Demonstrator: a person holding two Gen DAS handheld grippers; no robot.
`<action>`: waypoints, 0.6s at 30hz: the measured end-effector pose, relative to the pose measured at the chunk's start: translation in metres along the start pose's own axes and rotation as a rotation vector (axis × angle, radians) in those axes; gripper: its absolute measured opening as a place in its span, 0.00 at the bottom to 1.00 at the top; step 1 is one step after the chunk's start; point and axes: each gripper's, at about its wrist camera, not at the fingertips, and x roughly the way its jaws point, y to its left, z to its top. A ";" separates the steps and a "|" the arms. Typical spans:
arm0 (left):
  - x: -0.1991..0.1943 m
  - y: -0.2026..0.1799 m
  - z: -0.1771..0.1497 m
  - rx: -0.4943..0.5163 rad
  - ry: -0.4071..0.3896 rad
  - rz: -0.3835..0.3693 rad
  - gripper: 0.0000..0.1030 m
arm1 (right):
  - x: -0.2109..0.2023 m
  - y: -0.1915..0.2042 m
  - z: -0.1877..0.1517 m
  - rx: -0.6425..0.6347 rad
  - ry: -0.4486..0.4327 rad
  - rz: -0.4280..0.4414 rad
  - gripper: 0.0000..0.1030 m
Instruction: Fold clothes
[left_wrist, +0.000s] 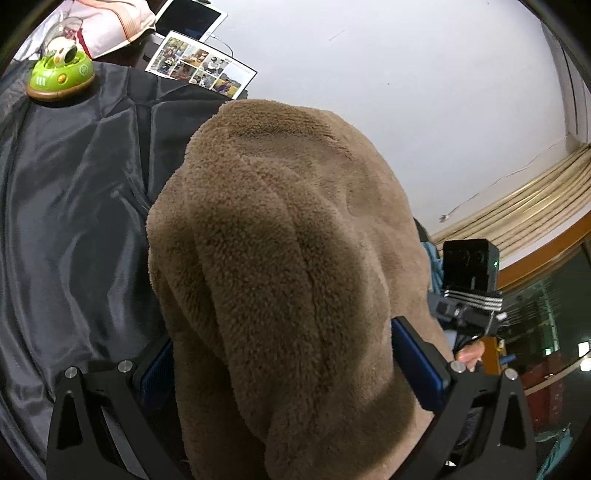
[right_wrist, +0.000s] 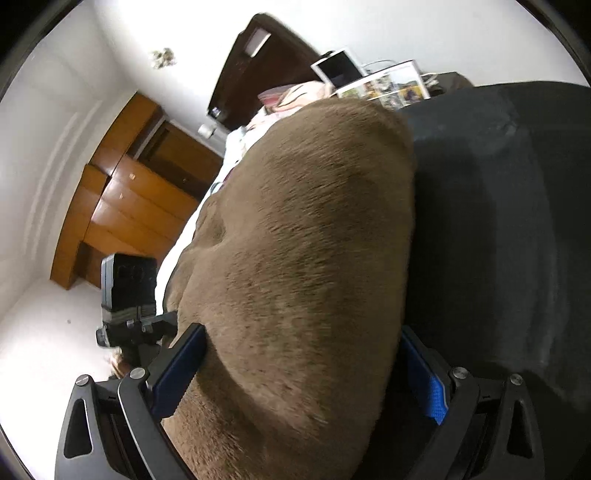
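Left gripper (left_wrist: 291, 373) grips a thick fold of the brown fleece garment (left_wrist: 288, 229); right gripper (right_wrist: 299, 373) clamps it too, above the dark sheet (right_wrist: 517, 221).

A bulky brown fleece garment (left_wrist: 288, 258) blocks straight ahead. The dark satin sheet (left_wrist: 74, 192) lies bare at nine o'clock. A green dome-shaped toy (left_wrist: 61, 75) stands at eleven.

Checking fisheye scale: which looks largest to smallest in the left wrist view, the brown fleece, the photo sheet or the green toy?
1. Brown fleece, though it sits closest to the lens.
2. Photo sheet.
3. Green toy, close to the sheet in apparent size.
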 end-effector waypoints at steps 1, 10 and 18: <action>-0.001 0.000 -0.001 -0.001 -0.002 -0.008 1.00 | 0.002 0.004 -0.001 -0.019 0.000 -0.016 0.98; 0.010 -0.017 -0.015 0.009 0.013 -0.011 0.99 | -0.010 -0.005 -0.016 0.030 -0.070 0.031 0.62; 0.004 -0.042 -0.028 0.017 0.010 0.004 0.74 | -0.046 0.023 -0.028 -0.062 -0.152 -0.017 0.50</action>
